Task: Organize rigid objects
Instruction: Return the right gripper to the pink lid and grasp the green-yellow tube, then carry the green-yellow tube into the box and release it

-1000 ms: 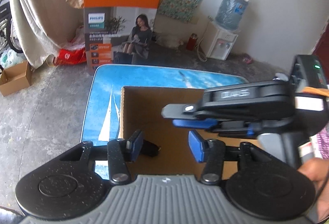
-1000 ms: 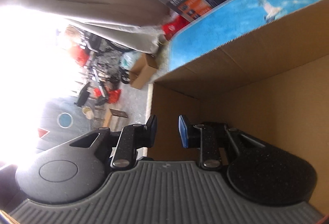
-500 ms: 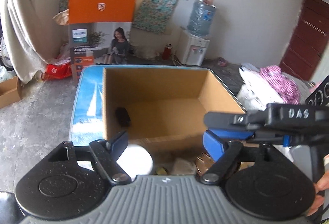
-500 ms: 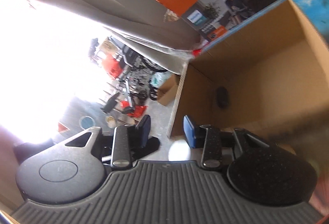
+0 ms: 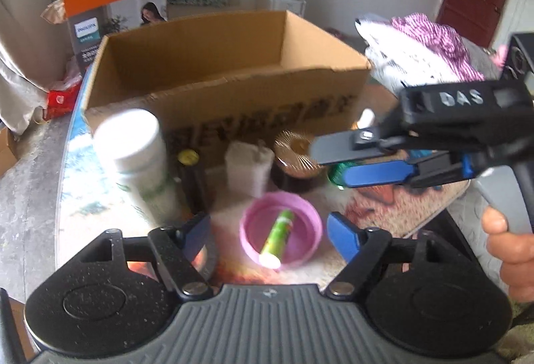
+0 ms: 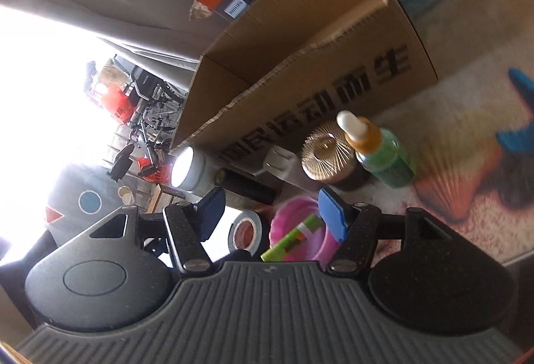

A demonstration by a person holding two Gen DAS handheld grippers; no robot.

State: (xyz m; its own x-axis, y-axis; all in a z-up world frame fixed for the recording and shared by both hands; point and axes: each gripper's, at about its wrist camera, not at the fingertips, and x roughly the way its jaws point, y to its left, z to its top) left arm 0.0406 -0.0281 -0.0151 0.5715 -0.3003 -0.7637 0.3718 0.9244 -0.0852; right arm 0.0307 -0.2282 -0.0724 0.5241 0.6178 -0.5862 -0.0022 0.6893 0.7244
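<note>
Both grippers have pulled back from the cardboard box (image 5: 213, 70) toward the clutter near its front wall; the left gripper (image 5: 267, 230) stands wide around the pink lid (image 5: 300, 223) without touching it, and the right gripper (image 6: 267, 213), jaws just opening, holds nothing; bottles, jar, tape remain outside, so most sorting is likely left.

- Daylight, bright overall.
- Right wrist view: doorway (image 6: 40, 97) at left blown out white.
- Left wrist view: motion blur smears white bottle (image 5: 133, 160) and cardboard box (image 5: 233, 90); glare spot near pink bowl (image 5: 282, 235).
- Fisheye bends edges, dark corners.
</note>
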